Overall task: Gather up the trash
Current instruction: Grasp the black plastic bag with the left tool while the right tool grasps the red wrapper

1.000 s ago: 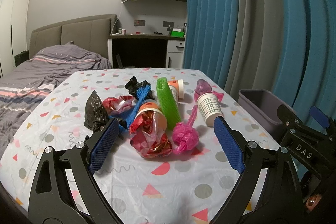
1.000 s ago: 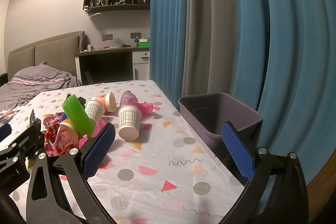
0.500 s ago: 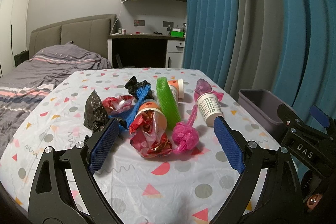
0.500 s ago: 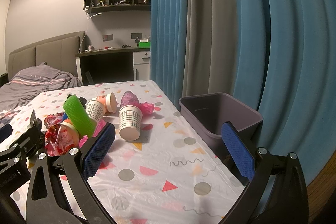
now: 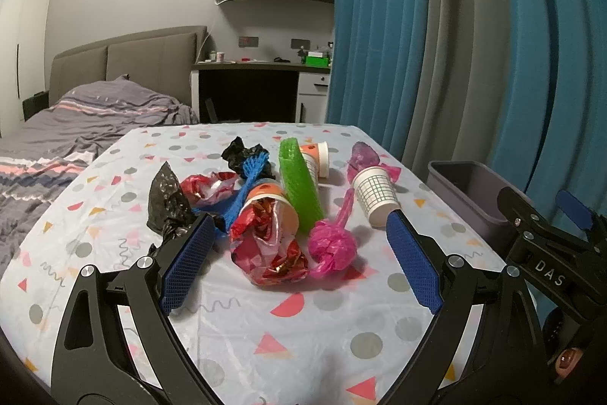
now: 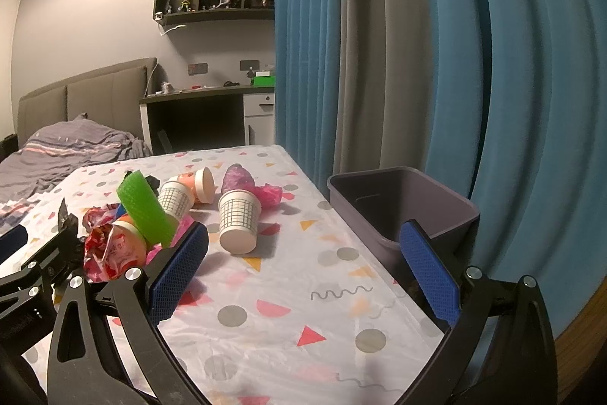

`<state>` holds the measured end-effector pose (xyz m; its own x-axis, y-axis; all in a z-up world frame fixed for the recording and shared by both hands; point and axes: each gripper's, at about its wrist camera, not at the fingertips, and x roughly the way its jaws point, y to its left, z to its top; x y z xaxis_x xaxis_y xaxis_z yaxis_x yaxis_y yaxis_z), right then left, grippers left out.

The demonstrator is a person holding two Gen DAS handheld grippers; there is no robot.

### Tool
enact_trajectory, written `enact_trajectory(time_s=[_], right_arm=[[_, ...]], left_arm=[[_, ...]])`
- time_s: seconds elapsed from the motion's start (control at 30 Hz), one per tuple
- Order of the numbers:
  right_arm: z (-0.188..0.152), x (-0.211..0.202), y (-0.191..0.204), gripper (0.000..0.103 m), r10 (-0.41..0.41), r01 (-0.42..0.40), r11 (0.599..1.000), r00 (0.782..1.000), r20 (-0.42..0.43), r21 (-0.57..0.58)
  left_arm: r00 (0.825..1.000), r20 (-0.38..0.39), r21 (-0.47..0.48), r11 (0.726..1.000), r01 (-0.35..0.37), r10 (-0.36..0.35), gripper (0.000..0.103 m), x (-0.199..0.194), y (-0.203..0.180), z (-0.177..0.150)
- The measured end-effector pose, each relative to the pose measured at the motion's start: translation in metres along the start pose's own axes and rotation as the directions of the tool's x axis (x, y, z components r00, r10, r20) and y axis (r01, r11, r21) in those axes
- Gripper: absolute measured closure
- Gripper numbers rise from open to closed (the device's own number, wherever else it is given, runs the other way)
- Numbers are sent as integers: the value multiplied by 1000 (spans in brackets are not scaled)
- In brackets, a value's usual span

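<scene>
Trash lies in a heap mid-table: a red foil wrapper [image 5: 270, 255] stuffed in an orange cup [image 5: 280, 207], a pink knotted bag [image 5: 333, 245], a green mesh sleeve [image 5: 299, 183], a blue net [image 5: 244, 186], a black bag [image 5: 167, 202] and a checked paper cup [image 5: 377, 196] on its side. My left gripper [image 5: 299, 262] hangs open just short of the wrapper, empty. My right gripper [image 6: 303, 270] is open and empty, near the checked cup [image 6: 239, 219]. A grey bin [image 6: 402, 207] stands at the table's right edge.
A patterned cloth covers the table [image 5: 303, 329]. Further cups [image 6: 189, 190] and a purple bag [image 6: 237, 177] lie behind the heap. Blue and grey curtains [image 6: 417, 63] hang close on the right; a bed [image 5: 76, 124] is on the left, a desk [image 5: 250, 90] behind.
</scene>
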<state>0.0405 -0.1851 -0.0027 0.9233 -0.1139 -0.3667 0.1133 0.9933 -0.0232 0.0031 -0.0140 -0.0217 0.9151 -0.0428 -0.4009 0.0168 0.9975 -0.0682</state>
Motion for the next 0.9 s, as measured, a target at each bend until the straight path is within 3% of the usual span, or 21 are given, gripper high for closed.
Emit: enact_trajectory(time_s=[0.2, 0.5, 0.67, 0.9], right_arm=[[-7, 3, 5, 9, 26, -26, 1000, 1000, -2, -5], [-16, 15, 24, 14, 106, -107, 994, 994, -28, -20], [-22, 23, 40, 20, 147, -149, 988, 988, -56, -37], [-28, 27, 63, 27, 216, -222, 973, 973, -85, -61]], left_arm=[[1000, 3, -26, 1000, -9, 9, 13, -1, 17, -1], [994, -15, -85, 991, -107, 106, 19, 2, 76, -12], [992, -67, -89, 989, -115, 110, 37, 12, 101, -19], [983, -165, -70, 993, -96, 83, 51, 41, 114, -26]])
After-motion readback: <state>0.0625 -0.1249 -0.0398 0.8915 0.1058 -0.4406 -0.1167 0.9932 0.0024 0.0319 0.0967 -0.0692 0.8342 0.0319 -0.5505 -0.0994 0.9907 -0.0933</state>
